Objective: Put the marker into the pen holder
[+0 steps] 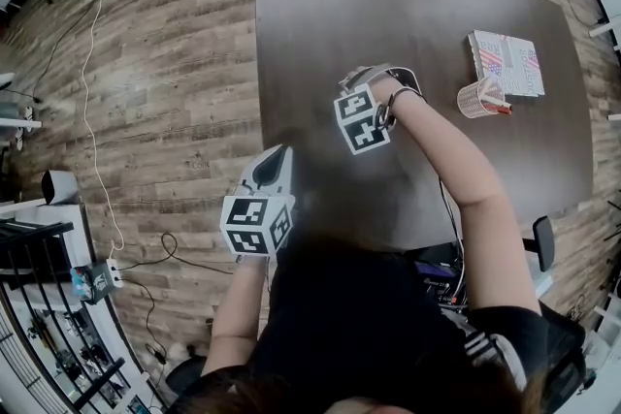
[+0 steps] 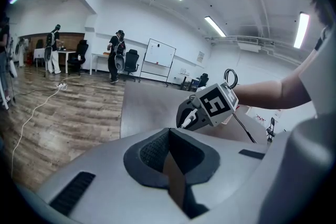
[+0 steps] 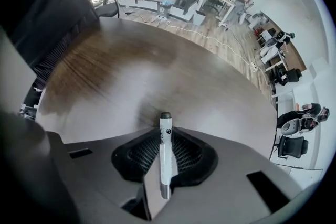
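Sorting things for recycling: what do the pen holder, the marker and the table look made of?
Pen holder: pinkish open mesh, seemingly metal wire or plastic; its wall shows a see-through lattice. Marker: smooth white barrel, dark end cap, probably plastic. Table: dark brown matte top with faint grain, wood or laminate, unclear which.

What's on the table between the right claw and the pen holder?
Nothing. Head view shows bare tabletop from the right claw to the pen holder; the book lies beyond it.
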The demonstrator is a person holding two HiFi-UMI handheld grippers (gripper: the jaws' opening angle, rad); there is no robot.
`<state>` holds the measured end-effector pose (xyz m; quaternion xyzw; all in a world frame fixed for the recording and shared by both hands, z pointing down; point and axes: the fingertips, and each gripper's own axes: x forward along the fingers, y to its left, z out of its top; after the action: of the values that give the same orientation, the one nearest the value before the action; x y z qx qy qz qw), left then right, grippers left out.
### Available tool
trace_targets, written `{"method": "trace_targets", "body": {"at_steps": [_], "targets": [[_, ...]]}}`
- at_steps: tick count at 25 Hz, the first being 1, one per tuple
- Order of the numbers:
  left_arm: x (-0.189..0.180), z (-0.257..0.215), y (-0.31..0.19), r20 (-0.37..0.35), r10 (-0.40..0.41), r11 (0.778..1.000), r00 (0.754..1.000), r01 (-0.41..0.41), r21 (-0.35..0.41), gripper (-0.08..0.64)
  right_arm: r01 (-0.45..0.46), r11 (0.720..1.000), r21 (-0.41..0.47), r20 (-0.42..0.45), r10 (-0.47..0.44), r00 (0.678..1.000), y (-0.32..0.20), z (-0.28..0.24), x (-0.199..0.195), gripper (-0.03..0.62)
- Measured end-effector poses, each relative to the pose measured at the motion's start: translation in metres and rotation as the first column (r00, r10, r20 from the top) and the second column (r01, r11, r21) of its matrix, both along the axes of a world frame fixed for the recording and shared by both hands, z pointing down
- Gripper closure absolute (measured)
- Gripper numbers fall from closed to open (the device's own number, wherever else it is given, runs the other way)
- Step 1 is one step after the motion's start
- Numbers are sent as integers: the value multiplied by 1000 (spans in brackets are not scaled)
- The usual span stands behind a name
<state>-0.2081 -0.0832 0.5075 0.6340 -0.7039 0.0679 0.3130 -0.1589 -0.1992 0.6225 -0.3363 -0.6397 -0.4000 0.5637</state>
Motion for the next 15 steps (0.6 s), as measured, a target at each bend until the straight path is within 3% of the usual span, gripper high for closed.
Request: {"method": "trace_targets", "body": {"at_steps": [8,15], "targets": [[2,-9,-10,9,21,999,1000,-21,26,534,-48,999,-5,169,48,984,16,-23,13,508],[21,-18,-33,24,91,994,996,-92,52,534,-124,991,-39,353,130,927,27,-75,34,508]]}}
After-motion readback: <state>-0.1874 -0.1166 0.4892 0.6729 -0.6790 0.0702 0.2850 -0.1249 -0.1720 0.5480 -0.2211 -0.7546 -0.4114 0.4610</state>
